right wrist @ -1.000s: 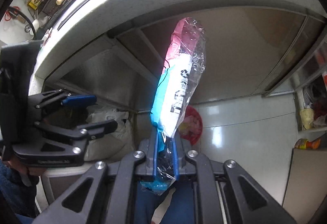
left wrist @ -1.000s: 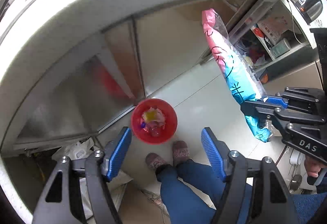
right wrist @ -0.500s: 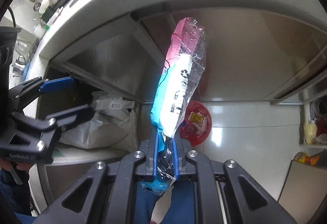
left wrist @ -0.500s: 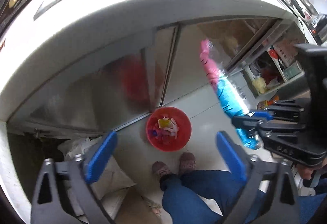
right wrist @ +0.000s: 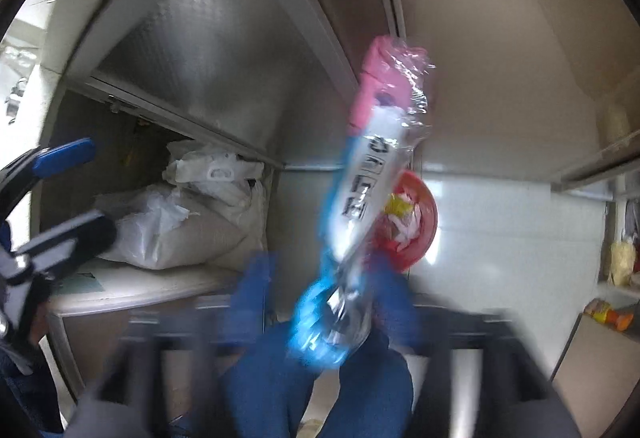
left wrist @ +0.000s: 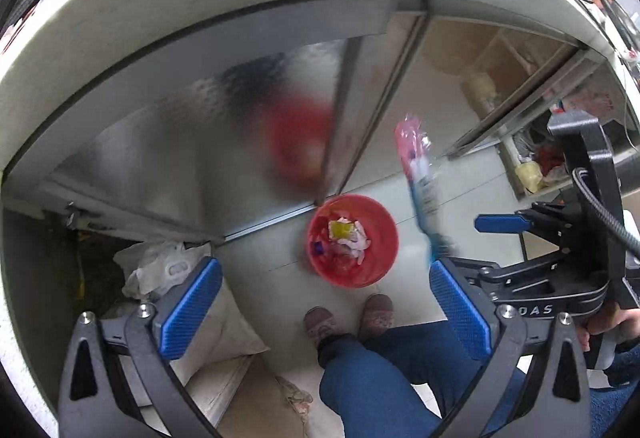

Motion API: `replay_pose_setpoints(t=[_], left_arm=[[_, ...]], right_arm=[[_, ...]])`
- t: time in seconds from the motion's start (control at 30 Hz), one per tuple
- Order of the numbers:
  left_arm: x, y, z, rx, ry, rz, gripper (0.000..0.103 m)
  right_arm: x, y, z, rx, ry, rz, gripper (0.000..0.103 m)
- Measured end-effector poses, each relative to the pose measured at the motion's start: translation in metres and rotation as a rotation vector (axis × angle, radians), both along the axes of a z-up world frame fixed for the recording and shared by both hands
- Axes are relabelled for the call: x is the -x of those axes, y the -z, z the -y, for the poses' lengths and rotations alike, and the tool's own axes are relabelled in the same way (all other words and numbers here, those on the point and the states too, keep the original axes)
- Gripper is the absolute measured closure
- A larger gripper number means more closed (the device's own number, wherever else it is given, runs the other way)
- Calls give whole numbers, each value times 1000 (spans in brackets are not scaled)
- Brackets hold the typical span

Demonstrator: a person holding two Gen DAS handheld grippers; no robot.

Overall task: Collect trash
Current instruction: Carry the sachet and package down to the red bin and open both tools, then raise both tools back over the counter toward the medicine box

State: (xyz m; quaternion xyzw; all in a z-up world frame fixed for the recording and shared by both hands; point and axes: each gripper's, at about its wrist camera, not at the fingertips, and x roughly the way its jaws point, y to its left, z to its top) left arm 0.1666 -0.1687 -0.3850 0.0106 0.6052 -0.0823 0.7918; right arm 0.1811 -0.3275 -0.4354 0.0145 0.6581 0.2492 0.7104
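Right gripper (right wrist: 320,302) jaws just opening, blurred, plastic wrapper (right wrist: 376,174) loose between them above the red bin (left wrist: 353,240), left gripper (left wrist: 325,308) spread wide and empty, bin on open floor beside the steel cabinet (left wrist: 200,142) edge, shoes (left wrist: 348,318) just behind.

Left tongs (left wrist: 320,314) wide open — right tongs (right wrist: 316,302) just opening.

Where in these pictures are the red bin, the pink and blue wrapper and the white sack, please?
red bin (left wrist: 384,258): left wrist view, on its right inner wall.
pink and blue wrapper (right wrist: 372,174): right wrist view, on its printed white middle.
white sack (right wrist: 180,234): right wrist view, on its bulging side.
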Motion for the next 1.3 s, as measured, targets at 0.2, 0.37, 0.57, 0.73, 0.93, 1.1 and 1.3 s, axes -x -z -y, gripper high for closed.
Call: replay_pose_setpoints(t=[0.2, 0.37, 0.57, 0.73, 0.93, 1.1, 1.3], left_arm=[[4, -14, -10, -3, -1, 13, 0], [6, -48, -8, 9, 10, 42, 0], [13, -99, -3, 11, 31, 74, 0], [23, -156, -6, 59, 40, 132, 0], [31, -218, -16, 24, -9, 205, 0], [32, -256, -33, -6, -87, 264, 0], [23, -284, -77, -39, -203, 293, 0]], right_arm=[[6, -11, 1, 6, 13, -12, 24], [14, -50, 3, -5, 56, 13, 19], [22, -113, 4, -8, 66, 79, 16], [23, -176, 0, -37, 26, 156, 16], [21, -255, -8, -60, -16, 328, 6], [11, -297, -21, -94, -60, 416, 5], [-7, -331, -58, -124, -179, 499, 5]])
